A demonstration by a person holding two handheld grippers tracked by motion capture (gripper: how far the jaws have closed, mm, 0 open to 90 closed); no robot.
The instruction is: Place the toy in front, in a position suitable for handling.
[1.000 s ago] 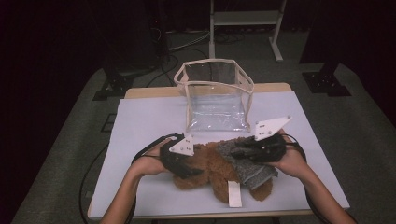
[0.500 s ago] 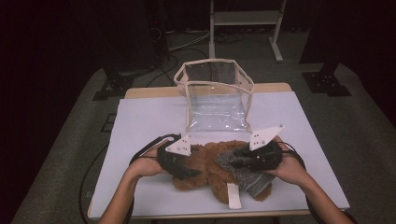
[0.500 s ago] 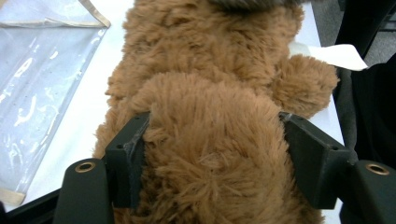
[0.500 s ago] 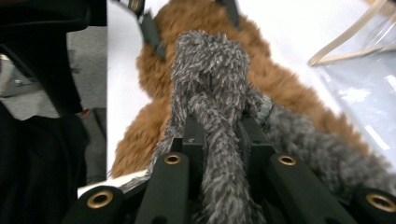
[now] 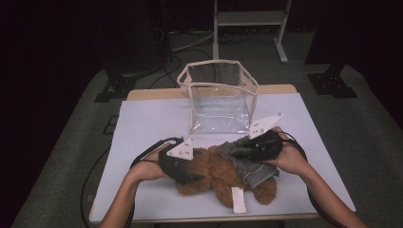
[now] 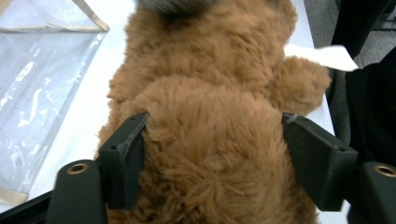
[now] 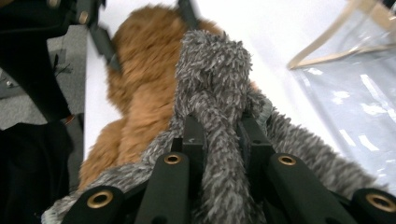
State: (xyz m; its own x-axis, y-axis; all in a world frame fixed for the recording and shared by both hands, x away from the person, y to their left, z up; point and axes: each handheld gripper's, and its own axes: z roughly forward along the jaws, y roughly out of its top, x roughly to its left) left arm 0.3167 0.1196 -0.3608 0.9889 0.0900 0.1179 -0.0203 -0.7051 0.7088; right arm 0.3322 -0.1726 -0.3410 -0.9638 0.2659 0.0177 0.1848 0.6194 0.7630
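A brown teddy bear [image 5: 216, 175] lies on the white table near the front edge, wearing a grey fuzzy cloth [image 5: 259, 172] on its right part. My left gripper [image 5: 197, 176] comes in from the left. Its jaws stand on either side of the bear's furry body [image 6: 215, 140] and touch the fur. They have just been opening a little with the bear still between them. My right gripper [image 5: 234, 152] reaches in from the right. In the right gripper view it [image 7: 219, 126] is shut on a fold of the grey cloth [image 7: 212, 70], with the bear [image 7: 140, 93] behind.
A clear plastic bag with beige trim [image 5: 218, 99] stands open just behind the bear, also seen as the bag [image 6: 37, 70] and the bag [image 7: 355, 70]. A white tag [image 5: 238, 199] hangs from the bear. The white tabletop [image 5: 142, 123] ends close to the front; dark floor surrounds it.
My right hand has shifted slightly left and down with the grey cloth held. The left hand has stayed on the bear.
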